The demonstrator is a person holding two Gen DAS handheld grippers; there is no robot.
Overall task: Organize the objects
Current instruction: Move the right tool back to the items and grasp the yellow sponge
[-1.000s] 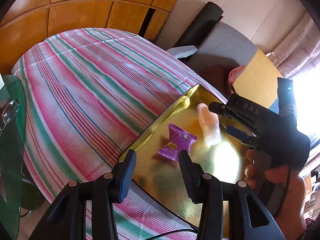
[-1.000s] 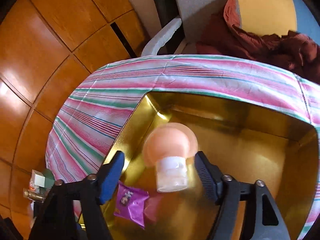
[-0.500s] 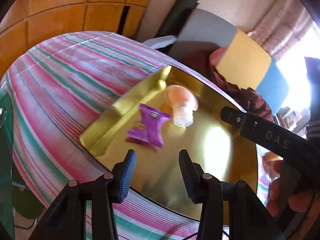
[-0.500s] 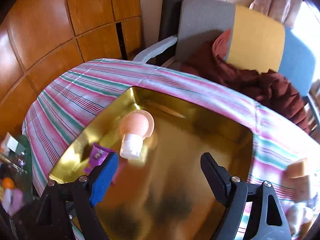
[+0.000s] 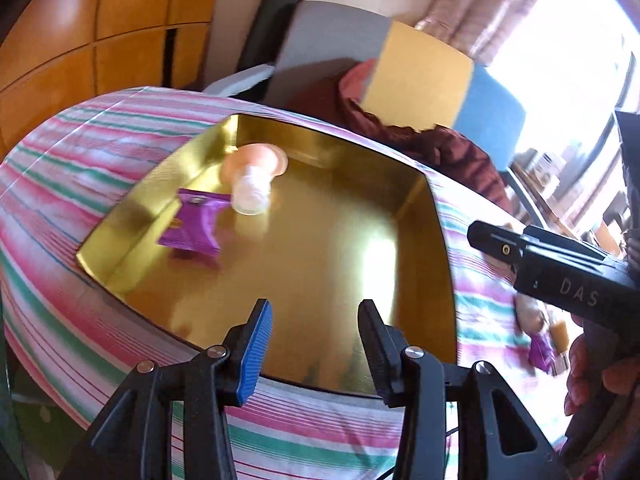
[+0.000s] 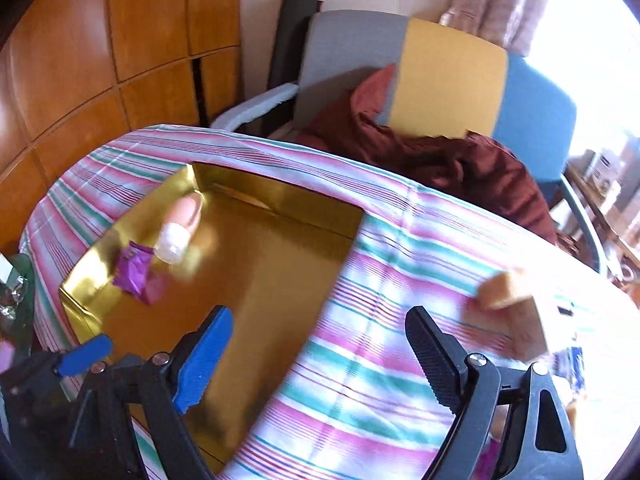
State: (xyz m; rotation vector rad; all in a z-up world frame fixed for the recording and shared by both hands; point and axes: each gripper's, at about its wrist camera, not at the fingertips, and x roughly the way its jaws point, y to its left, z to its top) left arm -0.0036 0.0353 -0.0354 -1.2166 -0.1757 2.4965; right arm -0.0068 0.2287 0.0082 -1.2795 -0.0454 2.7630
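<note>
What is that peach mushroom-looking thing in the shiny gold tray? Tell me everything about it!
The peach mushroom-shaped bottle has a rounded peach dome at one end and a clear, whitish plastic cap or neck at the other. It looks like smooth plastic. It lies tipped over on its side near the far left corner of the shiny gold tray, dome towards the corner. The purple foil snack packet lies just beside its clear end; whether they touch is unclear. No gripper touches it.
</note>
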